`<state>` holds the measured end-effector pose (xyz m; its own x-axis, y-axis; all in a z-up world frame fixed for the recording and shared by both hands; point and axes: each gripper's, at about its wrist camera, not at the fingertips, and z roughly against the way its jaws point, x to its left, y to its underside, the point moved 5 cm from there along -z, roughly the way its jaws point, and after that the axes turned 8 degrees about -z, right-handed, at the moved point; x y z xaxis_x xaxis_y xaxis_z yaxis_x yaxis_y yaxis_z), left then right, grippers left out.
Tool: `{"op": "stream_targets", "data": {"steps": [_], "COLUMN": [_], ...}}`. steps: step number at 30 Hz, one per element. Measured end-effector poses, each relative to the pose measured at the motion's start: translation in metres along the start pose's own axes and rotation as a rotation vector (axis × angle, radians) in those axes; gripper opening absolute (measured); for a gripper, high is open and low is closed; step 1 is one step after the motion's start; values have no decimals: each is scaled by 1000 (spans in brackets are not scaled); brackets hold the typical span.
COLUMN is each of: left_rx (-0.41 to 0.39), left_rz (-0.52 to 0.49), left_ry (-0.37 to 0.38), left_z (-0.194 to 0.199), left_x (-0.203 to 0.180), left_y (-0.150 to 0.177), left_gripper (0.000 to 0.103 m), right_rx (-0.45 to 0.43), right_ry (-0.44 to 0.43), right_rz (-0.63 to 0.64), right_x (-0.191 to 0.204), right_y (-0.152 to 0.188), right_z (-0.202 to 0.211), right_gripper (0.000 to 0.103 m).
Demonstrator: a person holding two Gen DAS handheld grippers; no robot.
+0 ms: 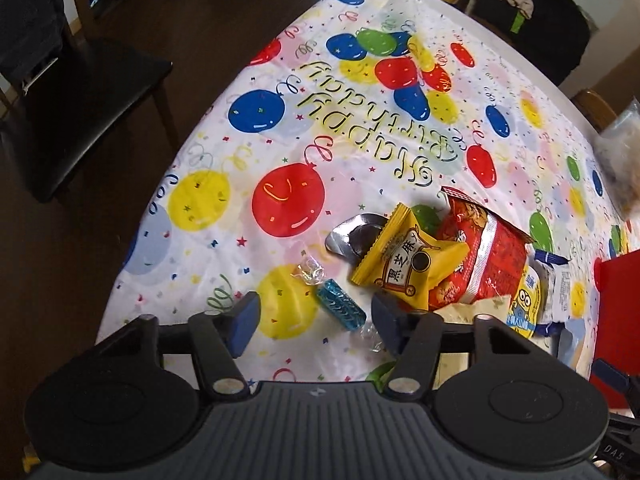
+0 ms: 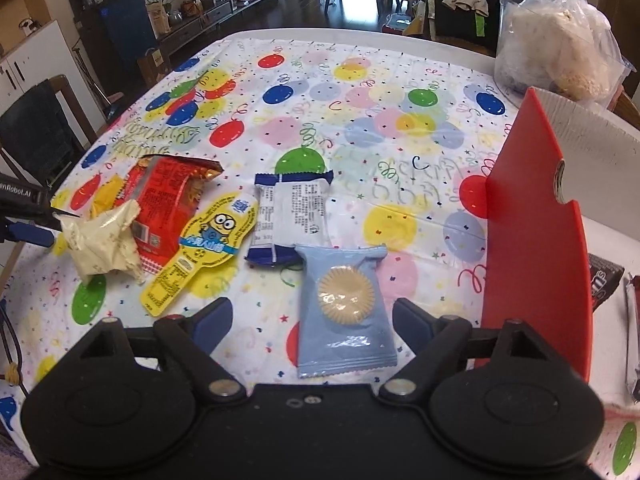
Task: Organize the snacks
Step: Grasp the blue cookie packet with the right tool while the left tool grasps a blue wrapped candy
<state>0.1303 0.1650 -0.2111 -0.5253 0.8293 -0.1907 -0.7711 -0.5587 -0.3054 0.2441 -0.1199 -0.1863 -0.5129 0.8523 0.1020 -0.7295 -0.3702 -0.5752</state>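
Observation:
My left gripper [image 1: 316,322] is open, low over the table, with a blue wrapped candy [image 1: 341,303] lying between its fingers. Just beyond lie a yellow snack packet [image 1: 408,260], a red snack bag [image 1: 486,256], a silver foil piece [image 1: 348,238] and a yellow minion packet [image 1: 524,304]. My right gripper [image 2: 310,322] is open, with a light blue biscuit packet [image 2: 344,304] lying between its fingers. Past it lie a white-and-navy packet [image 2: 286,216], the minion packet [image 2: 204,240], the red bag [image 2: 164,200] and a crumpled cream wrapper [image 2: 102,242].
A red box [image 2: 532,236] with a white inside stands at the right of the balloon tablecloth [image 2: 360,92]. Dark chocolate packets [image 2: 606,280] lie behind it. A clear bag of white snacks [image 2: 560,48] sits at the far right. A dark chair [image 1: 80,92] stands left of the table.

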Motion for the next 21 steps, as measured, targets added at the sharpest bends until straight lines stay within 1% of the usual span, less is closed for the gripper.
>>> {"op": "stream_targets", "data": {"steps": [5,9,12,14,16,20,21], "left_rx": [-5,-3,-6,-7,-7,-10,-11], "left_rz": [-14,-13,-13,-22,-30,-31,-34], "left_ry": [-16,-35,-41,-53,-67,-72,-76], "left_z": [-3,-5,-5,-5,-6,-5,-4], "left_x": [-7,-9,-9,-10,-10,-6,-5], "left_y": [-2,-5,-6,-7,-8,-7,-6], "left_gripper": [55,47,45,42,35,27,23], "right_rx": [4,9,12,8,0,-14,-16], "right_ry": [16,37,47,56,72,86,95], "right_rz": [30,51,62,73,70,54,62], "right_x": [0,0,2,3,3,1,2], "right_y": [-1,-1,0,1,1,1,1], "right_z": [-8,-14,-18,-20,-21,-22,-22], "right_gripper": [78,73,67,65,61,56,52]}}
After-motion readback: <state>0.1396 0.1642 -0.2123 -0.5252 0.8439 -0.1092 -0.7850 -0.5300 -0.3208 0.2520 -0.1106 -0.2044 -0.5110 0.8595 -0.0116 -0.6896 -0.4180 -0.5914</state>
